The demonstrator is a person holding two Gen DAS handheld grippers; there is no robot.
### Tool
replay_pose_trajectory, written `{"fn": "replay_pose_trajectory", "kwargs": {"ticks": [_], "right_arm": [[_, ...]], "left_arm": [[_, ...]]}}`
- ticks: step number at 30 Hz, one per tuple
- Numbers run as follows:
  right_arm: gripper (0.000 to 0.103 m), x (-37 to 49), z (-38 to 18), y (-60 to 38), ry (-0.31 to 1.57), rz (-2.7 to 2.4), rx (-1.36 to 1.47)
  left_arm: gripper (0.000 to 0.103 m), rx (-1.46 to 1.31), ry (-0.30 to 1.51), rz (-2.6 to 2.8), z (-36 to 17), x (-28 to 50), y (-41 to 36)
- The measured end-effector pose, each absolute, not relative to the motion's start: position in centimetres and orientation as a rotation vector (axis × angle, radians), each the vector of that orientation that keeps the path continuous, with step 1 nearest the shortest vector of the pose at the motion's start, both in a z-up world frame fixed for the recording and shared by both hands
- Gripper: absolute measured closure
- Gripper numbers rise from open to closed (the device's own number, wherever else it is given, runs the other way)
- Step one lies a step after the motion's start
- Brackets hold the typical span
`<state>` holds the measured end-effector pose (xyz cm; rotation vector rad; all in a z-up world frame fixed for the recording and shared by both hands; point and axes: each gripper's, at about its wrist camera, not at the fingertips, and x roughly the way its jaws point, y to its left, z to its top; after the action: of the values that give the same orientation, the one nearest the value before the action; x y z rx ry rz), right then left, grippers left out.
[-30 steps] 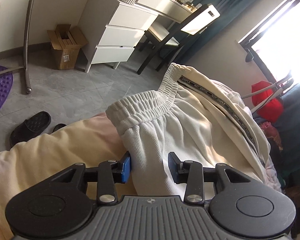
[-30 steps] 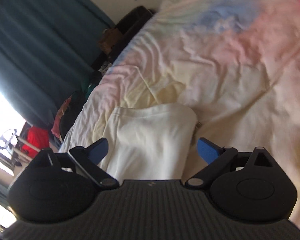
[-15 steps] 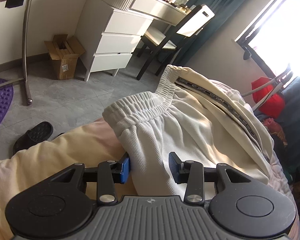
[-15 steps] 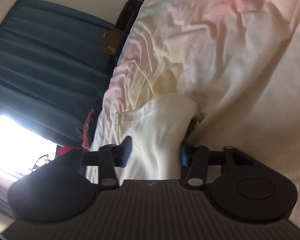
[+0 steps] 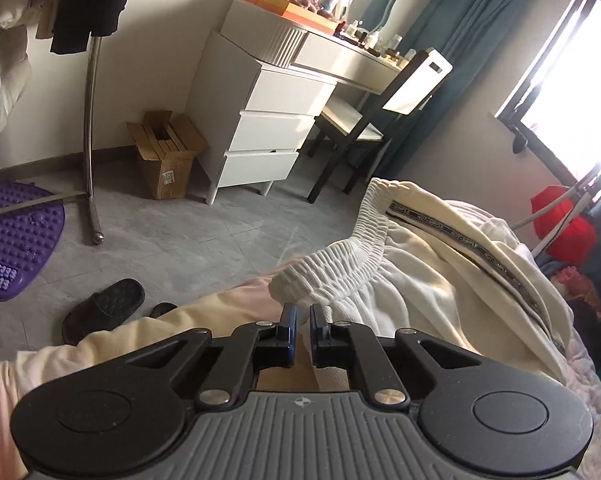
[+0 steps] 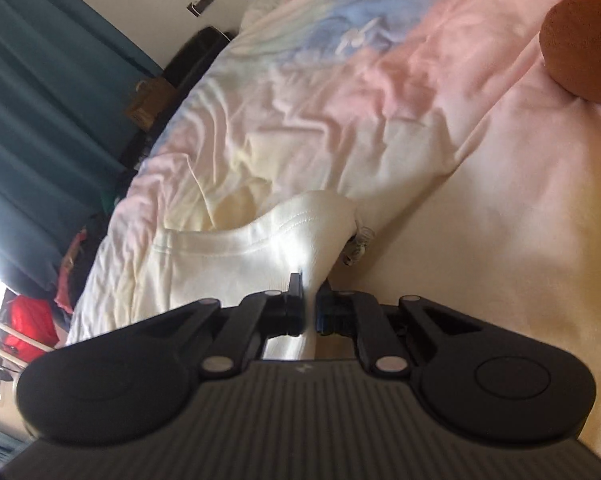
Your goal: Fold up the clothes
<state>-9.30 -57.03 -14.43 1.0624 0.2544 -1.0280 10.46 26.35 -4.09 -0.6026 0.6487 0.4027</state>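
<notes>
- Both tongs are clenching the same cream-white trousers (image 5: 412,300) spread across the bed (image 6: 420,128), one pair at each end of the garment.
- Left tongs (image 5: 300,322) are pinching cloth just below the gathered elastic waistband (image 5: 332,268), jaws drawn almost together with only a thin fold of fabric between them.
- Right tongs (image 6: 309,296) are nipping a corner of a stitched hem, the cloth rising in a small peak from the pastel bedspread where it is being gripped.
- Holding the garment at two well-apart points is, by the look of it, giving control over its full length, so one end can be carried over onto the other.
- Trousers are lying near the edge of the mattress, the dark lettered side stripe (image 5: 472,248) running away toward the window.
- Folding appears to be at an early stage: no crease is yet showing in either view.
- Grey floor beside the bed is carrying a black slipper (image 5: 104,308), with a white dresser (image 5: 268,128) standing well apart.
</notes>
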Motion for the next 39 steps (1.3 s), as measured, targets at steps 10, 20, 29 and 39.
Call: {"fn": "replay_pose_trajectory", "kwargs": {"ticks": [10,20,29,39], "right_arm": [[0.001,-6.9,-5.0,-49.1,0.204,-0.949,0.501],[0.001,-2.5,-1.1,-38.2,0.173,-0.500,0.457],[0.001,2.3,-4.0,-33.2,0.332,-0.334,0.378],[0.001,7.7,-8.6,-34.6,0.406,-0.407,0.374]], "left_arm": [[0.054,-0.318,0.558,0.315,-1.5,10.2,21.1],[0.016,-0.029,0.521,0.140,-1.9,10.3,12.4],[0.011,0.240,0.462,-0.029,-3.5,18.9,-3.0],[0.018,0.585,0.549,0.049,-8.8,37.5,-18.3]]}}
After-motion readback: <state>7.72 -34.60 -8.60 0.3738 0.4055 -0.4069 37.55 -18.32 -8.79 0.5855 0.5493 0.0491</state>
